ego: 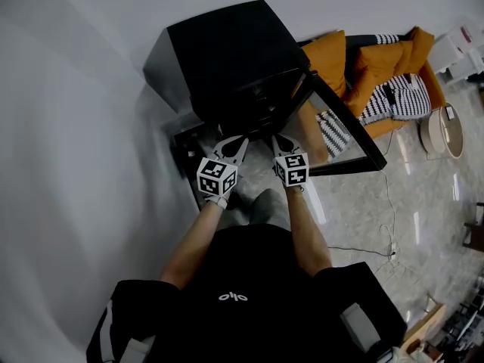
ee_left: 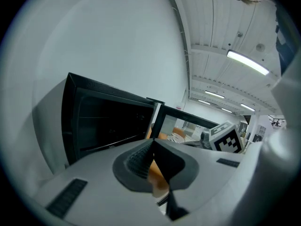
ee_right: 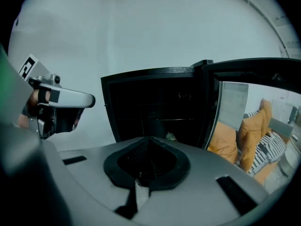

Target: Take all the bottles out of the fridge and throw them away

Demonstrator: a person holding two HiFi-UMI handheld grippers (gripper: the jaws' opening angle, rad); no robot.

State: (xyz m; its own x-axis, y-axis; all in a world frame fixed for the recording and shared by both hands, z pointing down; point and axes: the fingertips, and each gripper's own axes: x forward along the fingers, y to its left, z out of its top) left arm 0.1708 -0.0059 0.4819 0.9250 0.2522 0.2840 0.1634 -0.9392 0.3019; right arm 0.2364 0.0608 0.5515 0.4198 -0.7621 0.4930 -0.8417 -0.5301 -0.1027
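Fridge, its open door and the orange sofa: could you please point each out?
fridge (ego: 227, 48): head view, top panel.
open door (ee_right: 254, 70): right gripper view, top frame.
orange sofa (ego: 372, 63): head view, back cushion.

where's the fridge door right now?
Head view: the glass fridge door stands open on the right side of the black fridge, just right of the right gripper, with the orange sofa beyond it.

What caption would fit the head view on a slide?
A person holds the left gripper and right gripper, both shut and empty, before a black fridge with its door open.
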